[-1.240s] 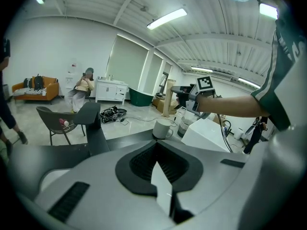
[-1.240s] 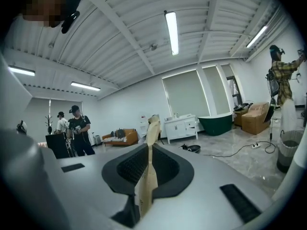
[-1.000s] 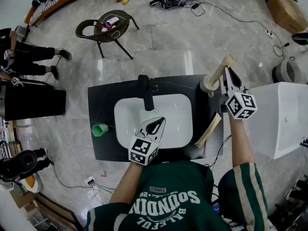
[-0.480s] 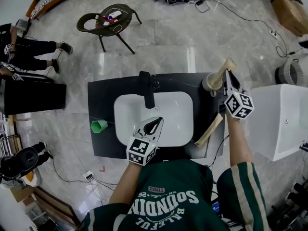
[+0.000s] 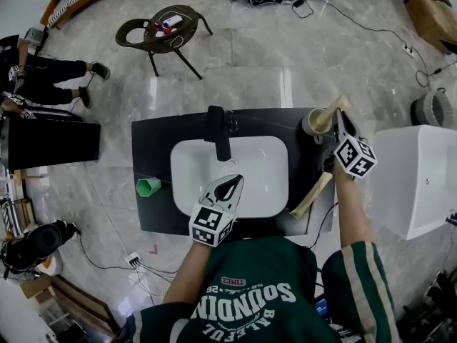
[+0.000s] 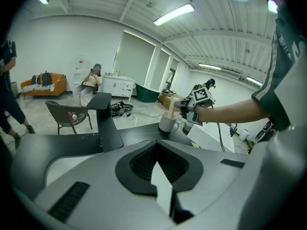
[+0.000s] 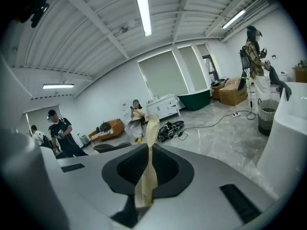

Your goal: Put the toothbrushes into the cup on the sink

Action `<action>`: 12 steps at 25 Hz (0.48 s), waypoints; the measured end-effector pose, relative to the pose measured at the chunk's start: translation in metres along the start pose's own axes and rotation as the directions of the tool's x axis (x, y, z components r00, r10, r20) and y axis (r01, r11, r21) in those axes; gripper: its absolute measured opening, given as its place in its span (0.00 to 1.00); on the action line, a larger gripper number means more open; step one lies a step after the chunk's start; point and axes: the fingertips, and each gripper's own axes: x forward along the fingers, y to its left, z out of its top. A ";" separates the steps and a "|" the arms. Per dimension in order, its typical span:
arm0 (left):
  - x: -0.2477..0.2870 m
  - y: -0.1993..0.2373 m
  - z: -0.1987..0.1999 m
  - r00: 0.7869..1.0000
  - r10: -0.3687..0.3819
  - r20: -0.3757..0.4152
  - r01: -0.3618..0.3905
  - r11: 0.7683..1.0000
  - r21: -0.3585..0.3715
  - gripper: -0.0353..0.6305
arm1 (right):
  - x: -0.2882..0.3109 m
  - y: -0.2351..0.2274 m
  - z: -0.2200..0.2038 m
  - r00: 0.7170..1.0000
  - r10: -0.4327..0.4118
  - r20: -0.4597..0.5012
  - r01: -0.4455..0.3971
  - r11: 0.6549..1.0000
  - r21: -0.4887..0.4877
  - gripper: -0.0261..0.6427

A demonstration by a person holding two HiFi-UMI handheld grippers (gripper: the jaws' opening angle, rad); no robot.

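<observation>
Down since a second ago, your right gripper (image 5: 338,120), clamped tight on a toothbrush (image 5: 332,110), angles it into the cup (image 5: 308,126); release it this tilted and it may topple out.

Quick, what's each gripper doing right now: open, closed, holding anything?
Left gripper: closed, nothing in it.
Right gripper: closed on a toothbrush.
</observation>
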 end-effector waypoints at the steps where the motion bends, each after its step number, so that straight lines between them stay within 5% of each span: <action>1: 0.000 0.000 -0.001 1.000 0.001 -0.001 -0.001 1.000 0.003 0.07 | 0.000 0.000 -0.002 1.000 -0.003 -0.002 0.003 1.000 0.002 0.12; 12: -0.001 -0.004 -0.006 1.000 -0.007 0.001 0.007 1.000 0.000 0.07 | -0.002 0.000 -0.015 0.999 0.000 -0.044 0.000 1.000 -0.002 0.12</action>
